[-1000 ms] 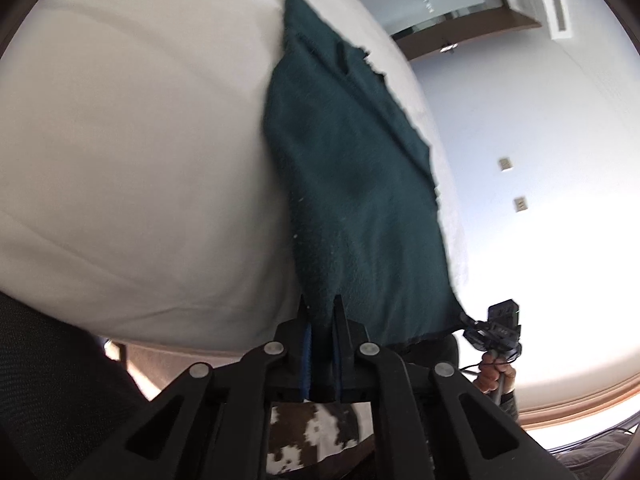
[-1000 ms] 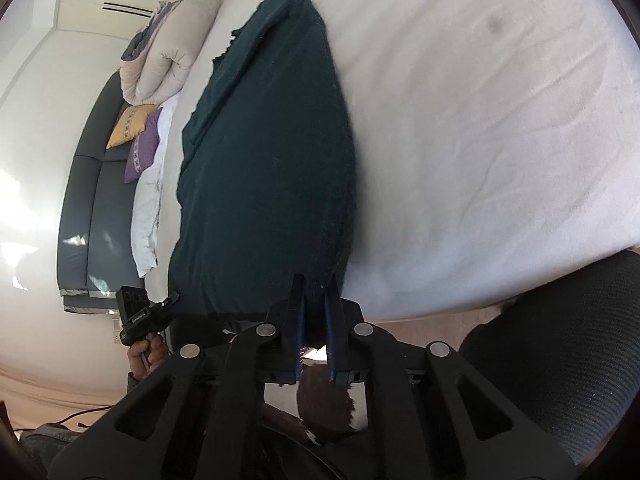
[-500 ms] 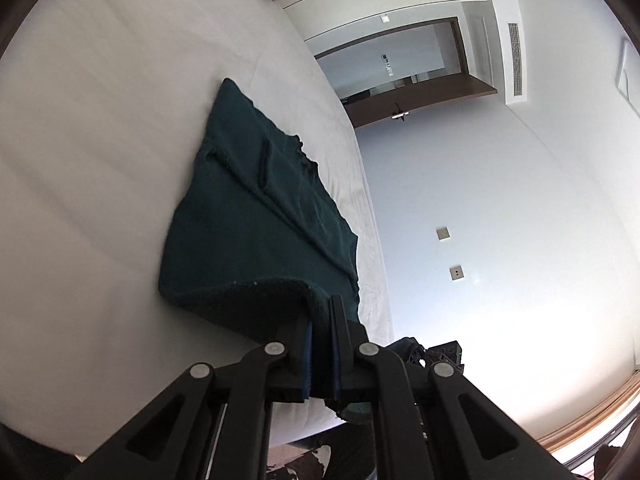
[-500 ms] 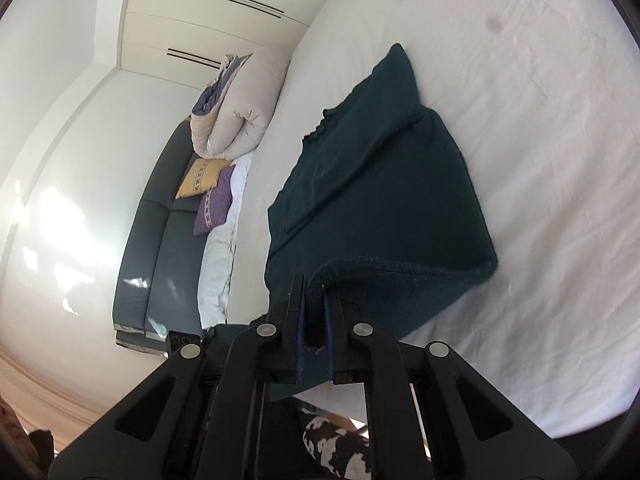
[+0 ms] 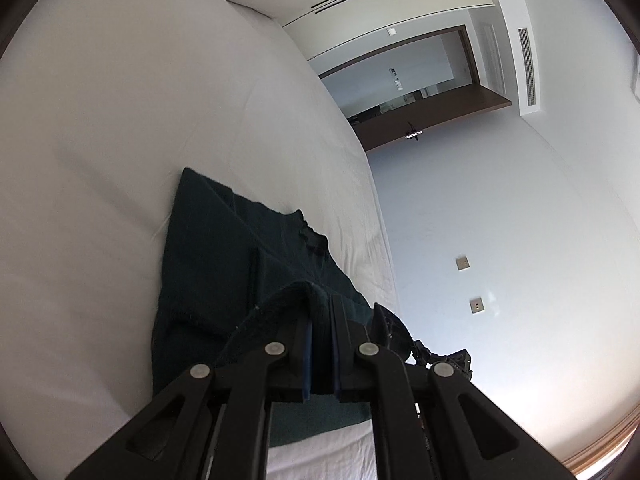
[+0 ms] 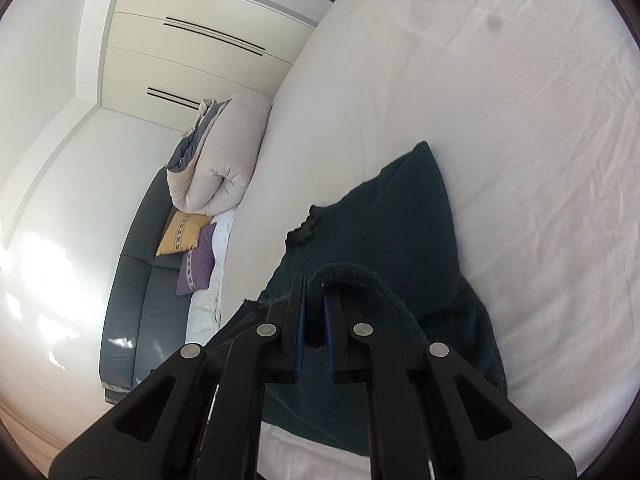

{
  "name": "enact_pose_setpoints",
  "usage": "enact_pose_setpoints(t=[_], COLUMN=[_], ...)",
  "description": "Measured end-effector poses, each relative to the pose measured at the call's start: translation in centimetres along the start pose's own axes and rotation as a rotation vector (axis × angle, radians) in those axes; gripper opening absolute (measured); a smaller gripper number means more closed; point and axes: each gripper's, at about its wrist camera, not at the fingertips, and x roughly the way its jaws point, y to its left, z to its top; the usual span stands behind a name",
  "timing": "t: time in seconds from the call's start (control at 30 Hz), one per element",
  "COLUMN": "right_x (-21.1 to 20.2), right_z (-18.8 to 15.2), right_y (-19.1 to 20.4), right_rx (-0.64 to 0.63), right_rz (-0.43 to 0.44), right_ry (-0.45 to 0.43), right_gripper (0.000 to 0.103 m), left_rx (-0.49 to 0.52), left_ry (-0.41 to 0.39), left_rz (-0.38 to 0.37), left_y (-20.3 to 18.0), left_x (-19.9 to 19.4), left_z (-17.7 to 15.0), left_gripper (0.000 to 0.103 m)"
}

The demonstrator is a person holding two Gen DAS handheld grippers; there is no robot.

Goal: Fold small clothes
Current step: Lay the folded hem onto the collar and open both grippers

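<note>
- The dark green garment lies on the white bed sheet, its far part flat and its near edge lifted and curled over toward the far part.
- The left gripper has its two blue-padded fingers drawn together on that lifted edge; the thick hem arcs over the left finger and drops away to the left.
- The right gripper is likewise clamped on the garment, with a rolled hem looping over its right finger and running down the right side.
- In the left wrist view, part of the right gripper's black body shows just beyond the garment's right edge, near the bed's side.
- The garment's far corner points up the bed; a ragged, notched stretch of edge faces the bed's side, close to the mattress edge but still on the sheet.
- Broad bare sheet spreads beyond the garment's far edge and out to the person's outer side in each view, lightly wrinkled.
- A rolled beige duvet sits at the far end of the bed, well apart from the garment.
- Beside the bed, a grey sofa carries a yellow cushion and a purple cushion.
- An open doorway shows in the wall past the bed's side.
</note>
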Motion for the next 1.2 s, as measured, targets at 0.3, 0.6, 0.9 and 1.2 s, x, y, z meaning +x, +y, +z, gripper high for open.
enact_pose_setpoints(t=[0.3,0.6,0.9,1.2], right_x=[8.7,13.5,12.9,19.8], right_z=[8.0,10.4,6.2,3.0], right_y=[-1.8,-4.1,1.2,1.4], right_rx=[0.039,0.006,-0.194,-0.303], right_rz=[-0.076,-0.172,-0.221,-0.361], right_ry=[-0.039,-0.084,-0.053,0.065], right_gripper=[0.007,0.079,0.079,0.057], left_rx=[-0.013,-0.144,0.211,0.348], left_ry=[-0.005,-0.067,-0.067,0.033], left_rz=[0.12,0.144,0.271,0.499], left_y=[2.9,8.2,-0.4,3.3], left_x=[7.4,7.8,8.0,11.4], left_z=[5.4,5.3,0.7,-2.2], left_gripper=[0.007,0.061,0.061,0.036])
